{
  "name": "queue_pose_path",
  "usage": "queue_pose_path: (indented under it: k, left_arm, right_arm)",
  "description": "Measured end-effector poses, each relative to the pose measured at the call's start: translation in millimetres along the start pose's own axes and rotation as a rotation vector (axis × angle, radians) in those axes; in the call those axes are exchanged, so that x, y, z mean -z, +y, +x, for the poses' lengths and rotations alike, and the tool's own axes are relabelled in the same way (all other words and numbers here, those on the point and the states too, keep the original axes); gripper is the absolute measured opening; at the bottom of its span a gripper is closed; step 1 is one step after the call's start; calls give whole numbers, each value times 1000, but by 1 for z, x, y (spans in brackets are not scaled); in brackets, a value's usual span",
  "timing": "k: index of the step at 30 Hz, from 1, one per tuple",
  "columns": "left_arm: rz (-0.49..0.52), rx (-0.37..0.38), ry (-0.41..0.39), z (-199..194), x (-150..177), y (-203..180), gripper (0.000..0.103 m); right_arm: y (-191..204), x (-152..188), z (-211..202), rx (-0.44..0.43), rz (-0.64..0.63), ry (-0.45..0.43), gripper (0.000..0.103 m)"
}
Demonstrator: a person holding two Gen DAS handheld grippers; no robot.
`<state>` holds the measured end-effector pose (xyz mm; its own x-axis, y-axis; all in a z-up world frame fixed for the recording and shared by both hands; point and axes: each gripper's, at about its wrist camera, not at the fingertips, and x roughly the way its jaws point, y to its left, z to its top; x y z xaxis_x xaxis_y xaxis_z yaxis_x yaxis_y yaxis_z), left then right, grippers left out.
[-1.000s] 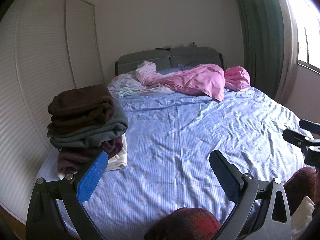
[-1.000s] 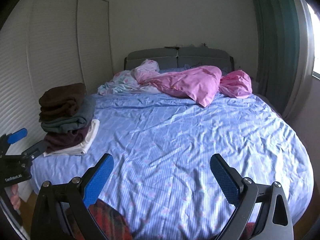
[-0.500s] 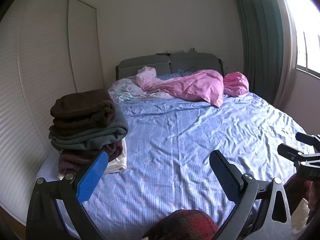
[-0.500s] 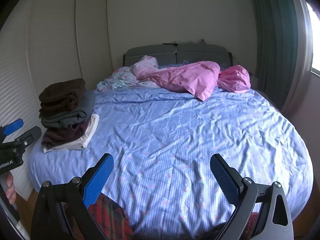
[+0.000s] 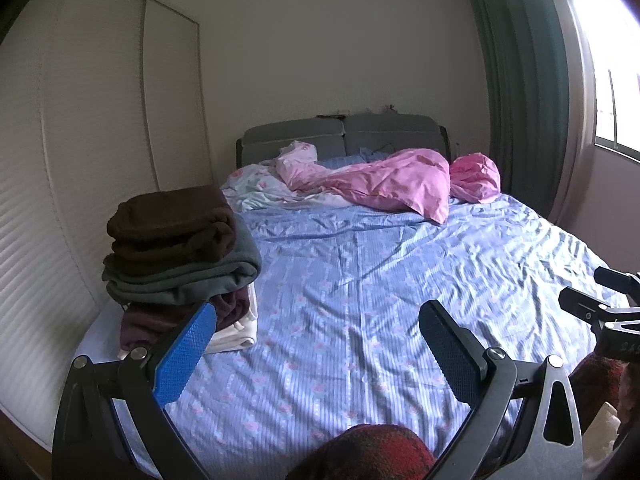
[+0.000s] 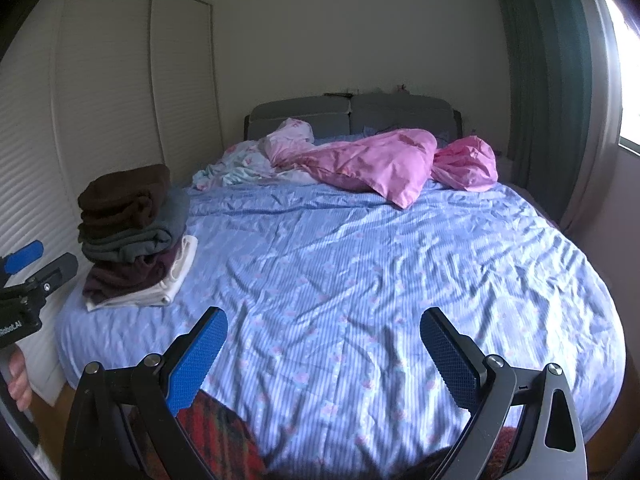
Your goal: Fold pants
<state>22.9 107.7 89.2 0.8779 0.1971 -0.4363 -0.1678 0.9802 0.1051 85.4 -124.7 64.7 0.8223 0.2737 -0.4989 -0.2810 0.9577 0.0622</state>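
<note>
4 folded garments point(image 5: 176, 256) stacked on bed point(image 5: 360, 304).

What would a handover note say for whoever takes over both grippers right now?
Left gripper: open, empty, over the near edge of the bed.
Right gripper: open, empty, likewise.
Stack of folded clothes: at the bed's left edge, neat.
Red plaid fabric: low at the near edge, below the grippers; possibly the next pants, cannot confirm.
Done: judging by the stack, several items folded.
Left: nothing gripped; pick up the next garment and fold it.
</note>
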Motion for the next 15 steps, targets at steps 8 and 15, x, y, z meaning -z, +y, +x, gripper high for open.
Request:
queue_pose_path:
  k: [8, 15]
  left_arm:
    - [-4, -26, -27, -6, -1, -2, 103]
    - [-31, -42, -26, -6, -2, 2, 103]
  right_arm:
    - [0, -3, -4, 0, 1, -13, 98]
    - [1, -4, -4, -2, 1, -11, 98]
